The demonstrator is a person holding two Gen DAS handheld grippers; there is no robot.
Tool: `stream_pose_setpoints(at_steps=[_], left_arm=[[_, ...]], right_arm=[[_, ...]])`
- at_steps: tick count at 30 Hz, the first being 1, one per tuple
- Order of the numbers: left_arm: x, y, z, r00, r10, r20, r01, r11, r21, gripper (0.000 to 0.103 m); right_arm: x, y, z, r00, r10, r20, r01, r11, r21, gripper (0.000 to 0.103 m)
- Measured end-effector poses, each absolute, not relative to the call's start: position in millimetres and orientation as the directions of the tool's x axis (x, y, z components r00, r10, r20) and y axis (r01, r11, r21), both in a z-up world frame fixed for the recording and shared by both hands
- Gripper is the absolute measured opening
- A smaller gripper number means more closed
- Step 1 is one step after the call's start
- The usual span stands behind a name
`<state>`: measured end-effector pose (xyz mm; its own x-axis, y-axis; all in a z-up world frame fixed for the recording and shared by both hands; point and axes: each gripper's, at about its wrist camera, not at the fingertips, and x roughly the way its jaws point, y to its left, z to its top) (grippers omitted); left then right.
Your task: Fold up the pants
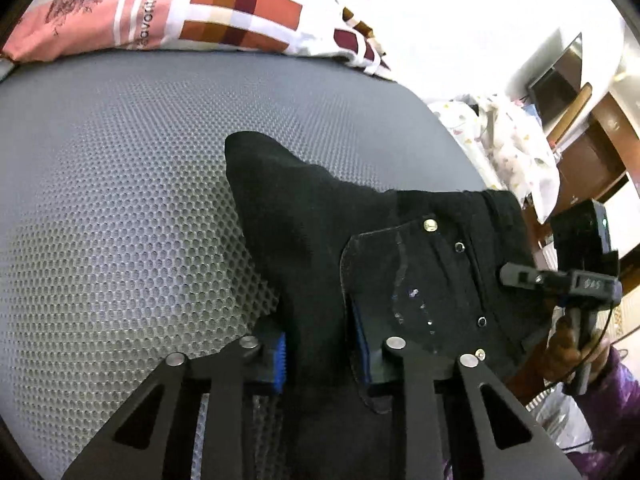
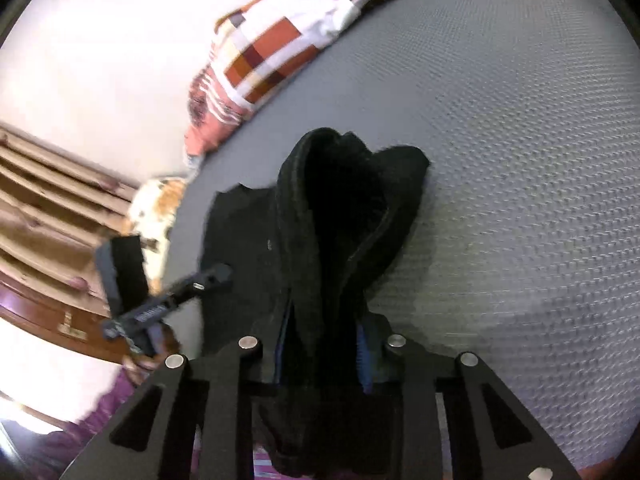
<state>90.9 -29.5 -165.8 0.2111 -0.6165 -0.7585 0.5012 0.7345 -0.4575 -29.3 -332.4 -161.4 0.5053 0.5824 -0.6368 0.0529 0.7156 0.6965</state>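
**Both grippers clamped on the black pants**

In the left wrist view, our left gripper (image 1: 320, 354) has its blue pads closed on a fold of the black pants (image 1: 320, 224), which rise ahead of it and drape to the right, the riveted pocket lying over the right finger. The pants sit on the grey mesh mattress (image 1: 120, 200), near its right edge; a patchwork pillow (image 1: 240, 16) lies along the far edge.

In the right wrist view, our right gripper (image 2: 320, 354) pinches a thick bunch of the same pants (image 2: 344, 208), which stand up directly between its fingers. The left gripper (image 2: 160, 304) appears at the left, beside the fabric.
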Motion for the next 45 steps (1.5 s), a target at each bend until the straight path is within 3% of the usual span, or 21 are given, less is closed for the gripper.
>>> stream_pose_setpoints(at_steps=[9, 15, 18, 22, 24, 26, 28, 30, 32, 34, 35, 37, 39, 41, 45], left_arm=[[136, 38, -121, 0.38, -0.617, -0.689, 0.408, 0.78, -0.474, 0.021], [215, 121, -89, 0.545, -0.475, -0.691, 0.287, 0.88, -0.378, 0.021], [253, 158, -87, 0.604, -0.39, -0.695, 0.234, 0.92, -0.313, 0.021], [293, 194, -119, 0.643, -0.279, -0.713, 0.155, 0.96, -0.235, 0.021], [308, 214, -146, 0.613, -0.213, -0.76, 0.093, 0.976, -0.199, 0.024], [308, 226, -157, 0.614, -0.211, -0.76, 0.064, 0.974, -0.219, 0.04], [293, 236, -151, 0.659, -0.198, -0.726, 0.036, 0.972, -0.232, 0.043], [277, 231, -133, 0.717, -0.083, -0.692, -0.011, 0.991, -0.13, 0.052], [259, 219, -114, 0.771, 0.008, -0.637, -0.033, 0.999, -0.028, 0.076], [234, 204, -88, 0.838, 0.085, -0.539, -0.065, 0.996, 0.056, 0.089], [220, 197, -77, 0.867, 0.099, -0.489, -0.07, 0.995, 0.078, 0.096], [204, 184, -59, 0.899, 0.116, -0.422, -0.076, 0.991, 0.11, 0.1], [188, 173, -45, 0.914, 0.122, -0.388, -0.078, 0.989, 0.126, 0.102], [173, 165, -31, 0.92, 0.111, -0.376, -0.075, 0.991, 0.111, 0.102], [151, 154, -10, 0.925, 0.102, -0.367, -0.081, 0.994, 0.072, 0.103]], right_arm=[[53, -258, -122, 0.485, 0.699, -0.525, -0.05, 0.622, 0.782, 0.027], [168, -191, -114, 0.49, 0.781, -0.388, -0.137, 0.508, 0.85, 0.023], [218, -159, -123, 0.488, 0.785, -0.383, -0.152, 0.508, 0.848, 0.021], [266, -122, -151, 0.494, 0.742, -0.454, -0.169, 0.594, 0.786, 0.01], [273, -107, -158, 0.502, 0.681, -0.533, -0.175, 0.684, 0.709, 0.01], [271, -96, -162, 0.5, 0.643, -0.58, -0.189, 0.735, 0.652, 0.011], [258, -85, -151, 0.532, 0.572, -0.624, -0.219, 0.805, 0.551, 0.012], [244, -77, -137, 0.566, 0.533, -0.629, -0.259, 0.839, 0.479, 0.013], [230, -68, -124, 0.587, 0.509, -0.629, -0.28, 0.857, 0.432, 0.024], [214, -63, -113, 0.607, 0.502, -0.615, -0.287, 0.861, 0.42, 0.035], [204, -61, -108, 0.615, 0.508, -0.603, -0.298, 0.858, 0.418, 0.035], [188, -54, -97, 0.638, 0.478, -0.603, -0.312, 0.877, 0.365, 0.038], [169, -44, -84, 0.672, 0.436, -0.599, -0.327, 0.9, 0.287, 0.048], [158, -38, -75, 0.693, 0.419, -0.587, -0.337, 0.908, 0.25, 0.064], [132, -39, -56, 0.722, 0.397, -0.567, -0.336, 0.917, 0.216, 0.073]])
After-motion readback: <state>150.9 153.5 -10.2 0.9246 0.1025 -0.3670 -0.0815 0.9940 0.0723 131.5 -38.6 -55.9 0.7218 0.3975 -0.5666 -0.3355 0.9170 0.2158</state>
